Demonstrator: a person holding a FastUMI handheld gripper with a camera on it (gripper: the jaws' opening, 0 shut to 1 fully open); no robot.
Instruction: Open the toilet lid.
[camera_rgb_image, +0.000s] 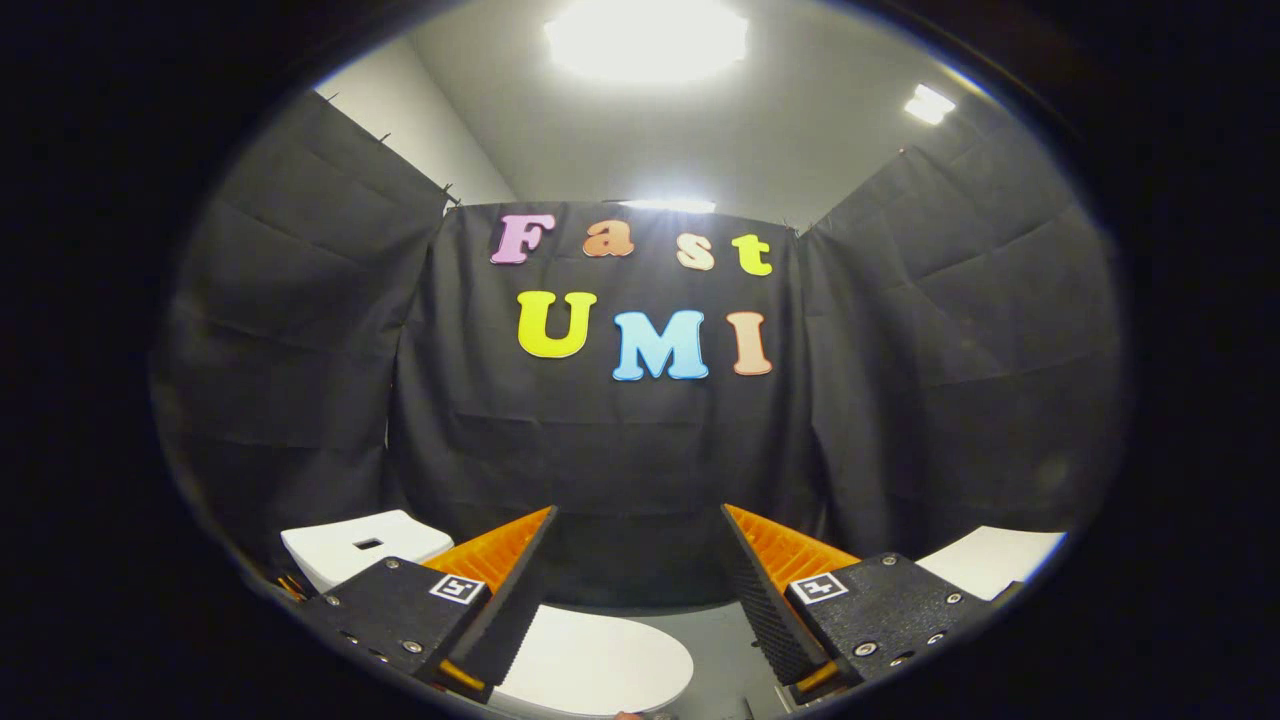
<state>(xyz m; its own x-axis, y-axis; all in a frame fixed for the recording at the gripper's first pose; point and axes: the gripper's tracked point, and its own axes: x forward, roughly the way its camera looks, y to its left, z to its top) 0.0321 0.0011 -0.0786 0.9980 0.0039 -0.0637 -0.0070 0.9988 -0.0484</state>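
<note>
From the gripper view I see my gripper (637, 570) with its fingers spread wide and nothing between them, raised and looking at the booth's back wall. The toilet lid (600, 660) lies closed and flat low down between the fingers, nearer the left one. I judge this an approach pose: spread so that the lid's edge can enter. A white box (365, 545) sits beyond the left finger.
</note>
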